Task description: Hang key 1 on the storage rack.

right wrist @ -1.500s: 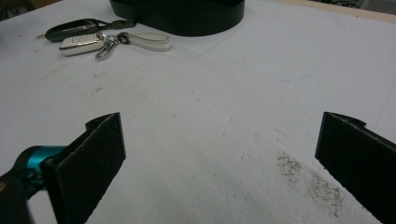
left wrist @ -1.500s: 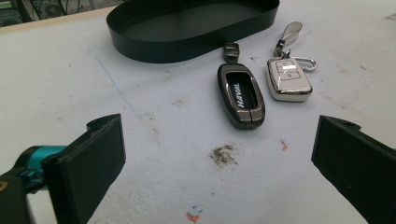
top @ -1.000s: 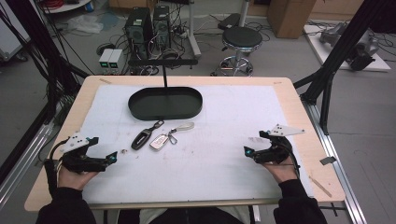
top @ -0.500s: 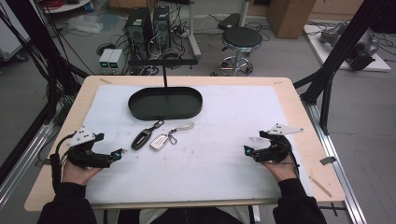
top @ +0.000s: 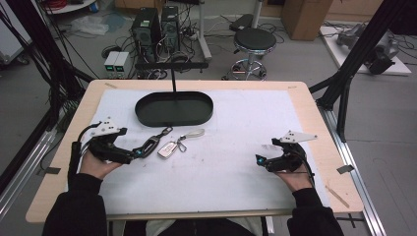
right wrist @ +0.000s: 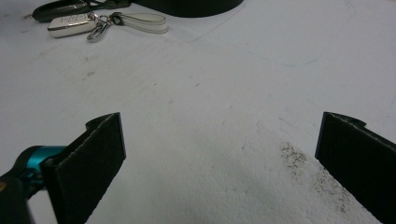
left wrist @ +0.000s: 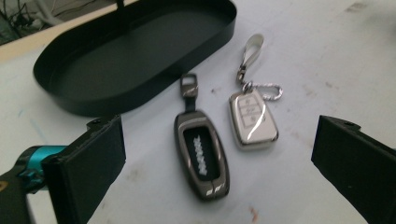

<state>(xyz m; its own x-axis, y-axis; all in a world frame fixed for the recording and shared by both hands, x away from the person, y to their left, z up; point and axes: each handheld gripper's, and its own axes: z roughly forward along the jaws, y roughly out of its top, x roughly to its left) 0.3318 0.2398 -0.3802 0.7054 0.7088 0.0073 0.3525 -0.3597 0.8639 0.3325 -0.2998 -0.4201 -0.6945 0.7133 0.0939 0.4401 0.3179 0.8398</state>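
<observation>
Both grippers are black handheld units: the left gripper [top: 140, 153] and right gripper [top: 259, 160] each carry a grey three-cornered plate on top, a trailing black cable, and a teal collar beside flat black jaws. The person's wearing dark sleeves.

Even, bright overhead light; soft shadows. Glare on silver key fob [left wrist: 252, 119]. Jaws at 6 o'clock slightly blurred.

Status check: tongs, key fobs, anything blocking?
Left tongs open, lined up on dark key fob. Right tongs open, empty. Silver key fob beside it, apart. Nothing blocking.
</observation>
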